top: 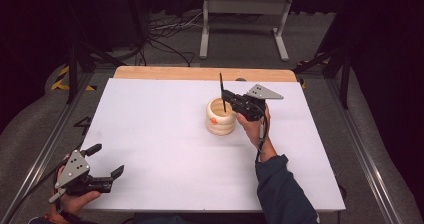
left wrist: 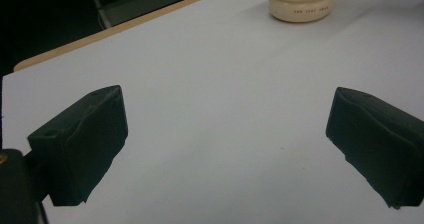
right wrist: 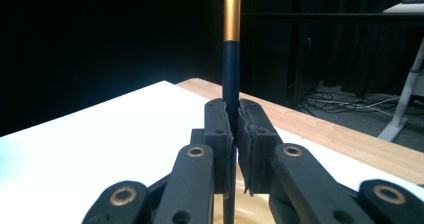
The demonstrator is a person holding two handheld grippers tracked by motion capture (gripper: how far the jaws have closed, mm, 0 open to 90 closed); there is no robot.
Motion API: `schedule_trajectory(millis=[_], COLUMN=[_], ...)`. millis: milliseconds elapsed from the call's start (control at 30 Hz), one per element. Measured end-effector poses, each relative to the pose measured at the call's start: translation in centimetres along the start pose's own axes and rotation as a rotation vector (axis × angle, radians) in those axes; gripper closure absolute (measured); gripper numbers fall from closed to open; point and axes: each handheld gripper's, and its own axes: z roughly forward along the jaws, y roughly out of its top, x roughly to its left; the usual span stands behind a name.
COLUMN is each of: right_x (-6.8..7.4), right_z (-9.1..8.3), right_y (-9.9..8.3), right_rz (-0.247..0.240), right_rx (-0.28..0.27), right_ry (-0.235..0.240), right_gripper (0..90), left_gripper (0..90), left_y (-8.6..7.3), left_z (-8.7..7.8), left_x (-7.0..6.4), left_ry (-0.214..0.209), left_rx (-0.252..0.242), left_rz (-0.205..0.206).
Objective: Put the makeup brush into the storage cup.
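A cream ribbed cup (top: pixel 220 117) stands right of the white table top's middle; it also appears far off as the cup (left wrist: pixel 300 4) and just below the jaws as the cup's rim (right wrist: pixel 250 211). My right gripper (top: pixel 226 98) is shut on a thin dark stick (top: pixel 222 91) held upright, its lower end inside the cup. The stick (right wrist: pixel 231 59) has a gold band higher up and is pinched between the right gripper (right wrist: pixel 235 119) pads. My left gripper (top: pixel 108 159) rests open at the table's near left corner; the left gripper (left wrist: pixel 225 134) has nothing between its jaws.
The white board (top: pixel 165 134) lies on a wooden table whose edge (top: pixel 200 74) shows at the back. Behind it are a white frame's legs (top: pixel 245 6) and floor cables (top: pixel 170 39). Metal rails (top: pixel 360 134) run along both sides.
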Motion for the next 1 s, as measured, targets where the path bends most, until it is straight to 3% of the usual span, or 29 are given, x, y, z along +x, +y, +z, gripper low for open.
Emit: schedule_trajectory(millis=[1000], right_x=[0.27], right_z=[-0.37], right_y=[-0.81], right_rz=[-0.002], right_rx=[-0.004], right_ry=[0.002], right_gripper=[83.6], left_gripper=[3.9], left_y=[-0.03], left_z=[0.05], left_x=[-0.02], left_ry=[-0.002], left_rx=[0.005], left_rz=[0.003])
